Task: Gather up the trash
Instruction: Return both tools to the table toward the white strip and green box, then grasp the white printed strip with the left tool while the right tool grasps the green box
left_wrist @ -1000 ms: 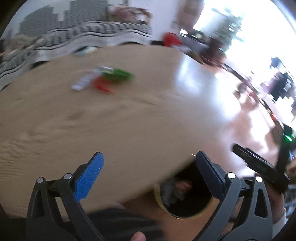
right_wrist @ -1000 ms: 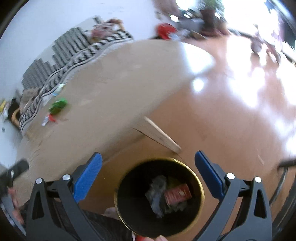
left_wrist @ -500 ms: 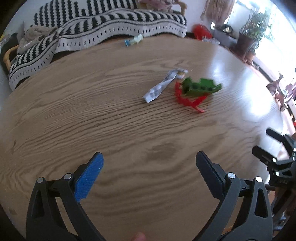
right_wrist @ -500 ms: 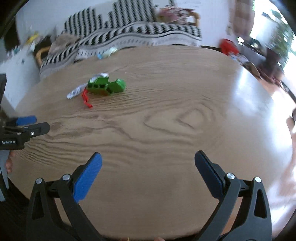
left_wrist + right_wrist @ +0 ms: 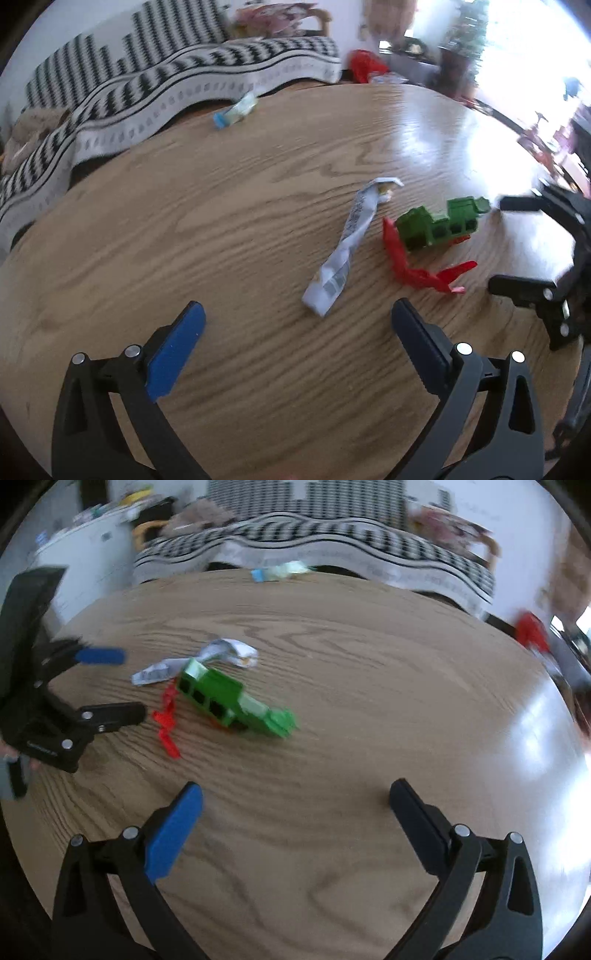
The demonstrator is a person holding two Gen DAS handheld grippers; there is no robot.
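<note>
Count on wooden table [image 5: 184, 229]: 1 grey twisted wrapper [image 5: 347, 247]; 1 green crushed carton [image 5: 439, 225] just right of it; 1 red plastic scrap [image 5: 417, 271] touching the carton; 1 blue-and-pale wrapper [image 5: 236, 109] at table's far edge. Total 4 items.

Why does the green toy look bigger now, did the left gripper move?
Yes. The left gripper has moved closer to the green toy and grey wrapper lying on the wooden table.
</note>
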